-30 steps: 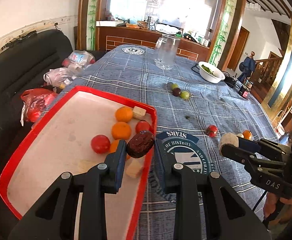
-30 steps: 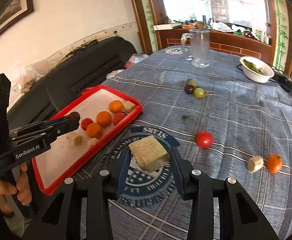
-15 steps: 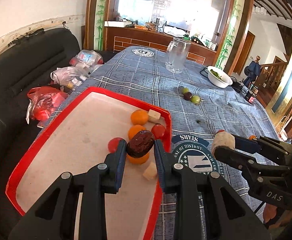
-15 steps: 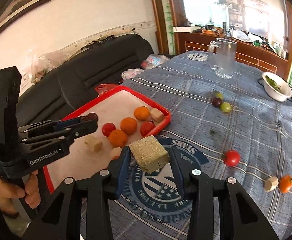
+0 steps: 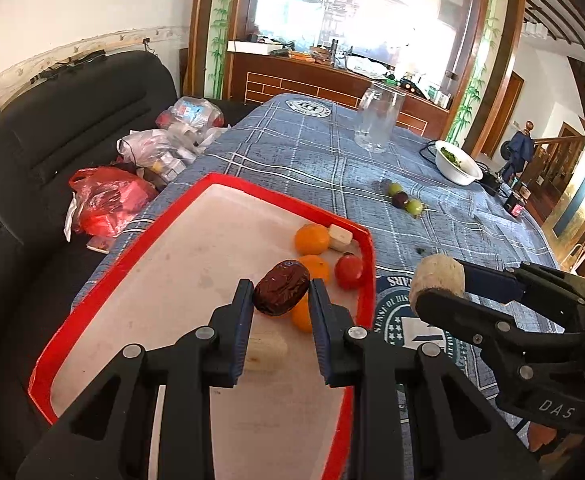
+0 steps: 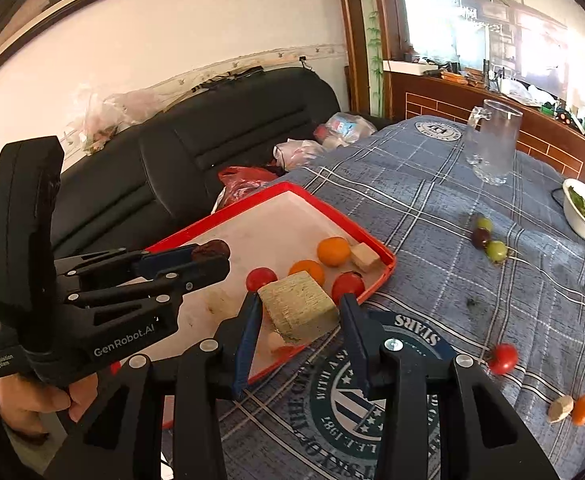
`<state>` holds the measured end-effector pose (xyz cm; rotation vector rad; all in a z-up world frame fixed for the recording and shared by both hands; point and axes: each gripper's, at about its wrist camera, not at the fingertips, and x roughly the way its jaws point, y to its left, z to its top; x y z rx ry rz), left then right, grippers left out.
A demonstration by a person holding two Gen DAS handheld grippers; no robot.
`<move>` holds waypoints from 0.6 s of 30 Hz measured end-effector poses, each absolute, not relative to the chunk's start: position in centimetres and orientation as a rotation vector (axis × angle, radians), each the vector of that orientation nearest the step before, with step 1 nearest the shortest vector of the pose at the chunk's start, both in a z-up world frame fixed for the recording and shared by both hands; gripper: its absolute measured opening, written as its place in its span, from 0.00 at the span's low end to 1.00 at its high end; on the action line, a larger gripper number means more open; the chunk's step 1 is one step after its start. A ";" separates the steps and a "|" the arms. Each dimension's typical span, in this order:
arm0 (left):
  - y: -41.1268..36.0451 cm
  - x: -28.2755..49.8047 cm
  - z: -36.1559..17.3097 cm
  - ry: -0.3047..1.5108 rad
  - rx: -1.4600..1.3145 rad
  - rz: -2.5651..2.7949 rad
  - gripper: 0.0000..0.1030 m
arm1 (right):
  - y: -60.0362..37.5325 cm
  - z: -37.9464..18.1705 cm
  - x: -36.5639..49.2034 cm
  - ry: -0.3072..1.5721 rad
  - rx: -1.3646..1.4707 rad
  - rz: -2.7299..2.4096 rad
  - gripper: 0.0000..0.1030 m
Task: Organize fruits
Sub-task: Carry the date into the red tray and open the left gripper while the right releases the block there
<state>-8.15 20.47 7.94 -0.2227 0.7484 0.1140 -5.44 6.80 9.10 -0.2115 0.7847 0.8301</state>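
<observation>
Your blue plaid tablecloth (image 6: 432, 208) fills the right half of the right wrist view, a black sofa (image 6: 196, 152) sits at upper left. The red tray (image 6: 372, 280) lies at frame centre on the cloth, holding oranges (image 6: 333, 251), tomatoes (image 6: 261, 278) and pale cubes (image 6: 365, 257) clustered at its right side. Your left gripper (image 5: 280, 298) is closed tight on a dark brown date (image 5: 281, 293), lifted above the tray's right half in the left wrist view. Your right gripper (image 6: 300, 312) clamps a tan block (image 6: 298, 310), narrowly open around it, over the tray's lower right edge. Loose on the cloth: a grape skewer (image 6: 486, 238) at right, a tomato (image 6: 502, 358) and orange piece (image 6: 583, 409) at lower right.
</observation>
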 end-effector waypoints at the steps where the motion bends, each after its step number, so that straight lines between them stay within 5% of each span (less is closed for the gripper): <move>1: 20.7 -8.1 7.9 0.749 -0.225 0.116 0.25 | 6.9 9.0 -5.4 0.787 -0.212 0.833 0.39; 18: 24.0 -8.1 5.6 0.796 -0.277 0.177 0.25 | 9.8 7.0 -2.5 0.854 -0.192 0.883 0.39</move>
